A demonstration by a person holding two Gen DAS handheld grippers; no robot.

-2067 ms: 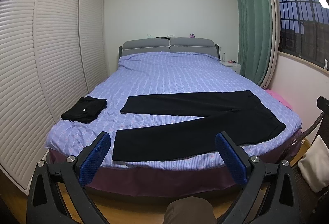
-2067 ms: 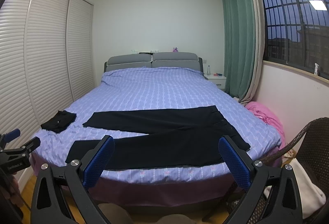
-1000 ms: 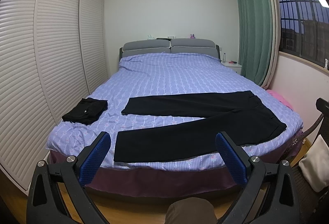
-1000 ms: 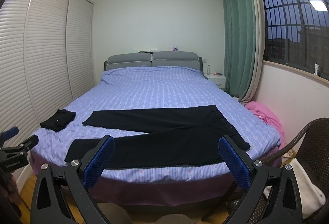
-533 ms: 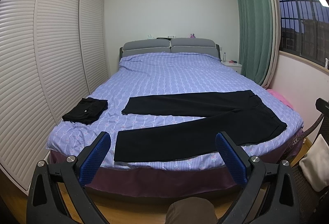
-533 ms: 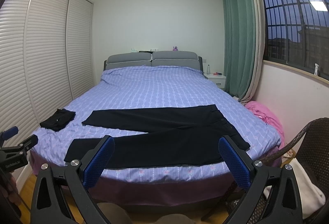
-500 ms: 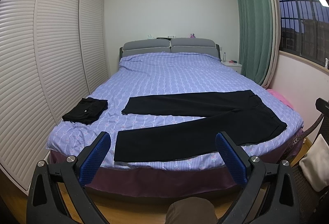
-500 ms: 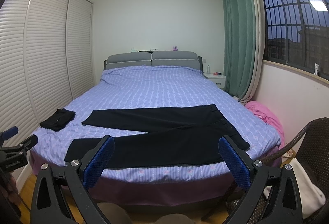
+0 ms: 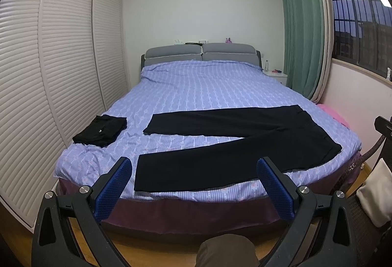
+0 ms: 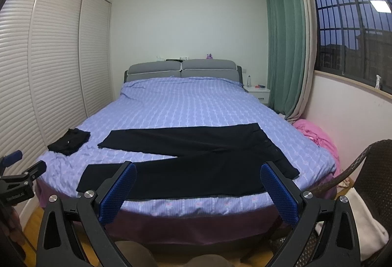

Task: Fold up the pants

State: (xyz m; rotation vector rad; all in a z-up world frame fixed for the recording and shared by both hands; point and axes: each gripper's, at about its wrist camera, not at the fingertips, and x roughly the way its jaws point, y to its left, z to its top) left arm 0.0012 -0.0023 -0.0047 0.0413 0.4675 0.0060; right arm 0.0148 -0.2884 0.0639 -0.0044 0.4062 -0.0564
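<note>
Across the near end of the wide bed with the lavender striped cover (image 9: 201, 86) lie the long black pants (image 9: 235, 144), spread flat and unfolded, with the waistband toward the right edge and the two legs running out to the left in a narrow V, the far leg ending mid-bed and the near leg ending close to the near-left corner of the mattress. On the left side of the bed, well apart from the leg ends, sits a small folded black garment (image 9: 100, 130). Both pairs of tongs hang in the air short of the bed's foot, touching nothing: the left tongs (image 9: 194, 175) are released, their blue mesh pads (image 9: 115, 187) spread wide so that the near pant leg shows between them, and the right tongs (image 10: 198, 179) are likewise released, blue pads (image 10: 279, 193) set wide apart and empty. At the lower left of the right wrist view, a black part of the other hand-held tool (image 10: 17, 181) juts in. White slatted wardrobe doors (image 9: 49, 71) line the left wall, a grey padded headboard (image 9: 201, 54) stands at the far end, and a green curtain (image 9: 301, 29) hangs beside the barred window (image 10: 352, 12) on the right. A pink bundle of cloth (image 10: 316, 134) lies off the bed's right side, near a dark wicker chair (image 10: 367, 169).
</note>
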